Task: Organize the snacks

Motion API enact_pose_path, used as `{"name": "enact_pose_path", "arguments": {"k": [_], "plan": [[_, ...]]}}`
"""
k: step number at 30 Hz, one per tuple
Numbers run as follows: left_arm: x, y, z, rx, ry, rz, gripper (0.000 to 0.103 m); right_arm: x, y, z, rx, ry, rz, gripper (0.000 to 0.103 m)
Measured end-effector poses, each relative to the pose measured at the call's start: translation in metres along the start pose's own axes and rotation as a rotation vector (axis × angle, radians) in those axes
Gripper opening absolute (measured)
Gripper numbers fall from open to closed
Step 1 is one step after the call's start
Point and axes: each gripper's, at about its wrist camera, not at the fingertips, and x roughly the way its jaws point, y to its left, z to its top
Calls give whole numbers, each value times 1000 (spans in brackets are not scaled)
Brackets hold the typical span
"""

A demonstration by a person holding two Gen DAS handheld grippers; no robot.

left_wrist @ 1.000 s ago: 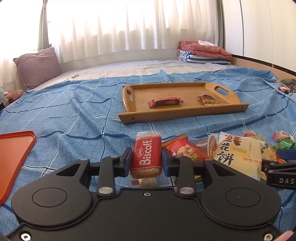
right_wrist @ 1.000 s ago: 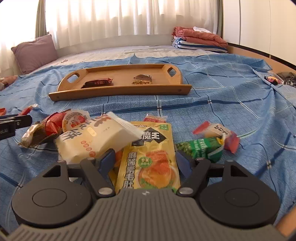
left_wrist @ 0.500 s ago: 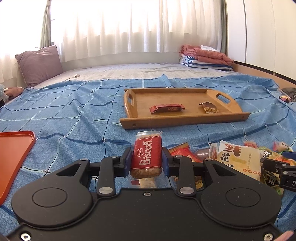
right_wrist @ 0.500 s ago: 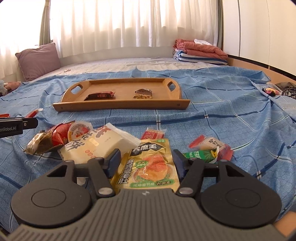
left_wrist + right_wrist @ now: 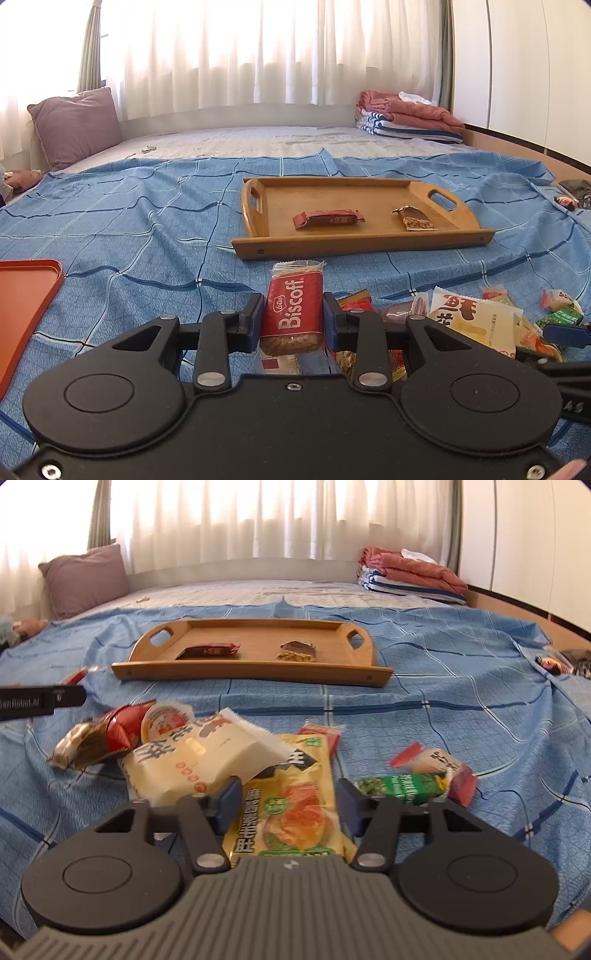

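Left wrist view: left gripper pinches the Biscoff packet. Ahead, wooden tray holds two bars. Right gripper, jaws just reopening, straddles yellow pouch; most snacks unsorted.

Your right gripper straddles a yellow printed snack pouch, jaws just reopened, pads apart from it. Beyond, a wooden handled tray carries two wrapped bars on the blue checked bedsheet.

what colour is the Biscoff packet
Red with white lettering; the Biscoff packet shows best in the left wrist view.
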Motion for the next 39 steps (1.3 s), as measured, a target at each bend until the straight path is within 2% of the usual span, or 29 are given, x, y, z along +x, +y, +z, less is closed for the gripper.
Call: {"name": "enact_pose_path", "arguments": {"k": [3,7,8,11,14,17,28,37,39], "plan": [[0,0,-1,-1,0,3,31,10,4,-2,-10,8,-13,74],[0,0,-1,-3,2,3,31,18,-5,0,64,25,5,77],[-1,0,-1,-3,1,1,31,17,-7,0,72,27,14,65],[-1,0,-1,-3,-3,2,31,10,-6,2,48,9,6,51],[-1,1,0,-6,-6,3,31,2,-11,5,65,-2,13,39],[-2,0,1,-8,-9,3,31,-3,-16,9,76,-5,18,32],[-3,-1,1,-10,-7,-3,31,-10,10,12,12,-24,47,31],[-2,-2,2,-13,-5,-11,31,27,-3,21,212,51,129,28],[-2,-2,2,-13,-6,-9,31,26,-7,23,242,45,154,21]]}}
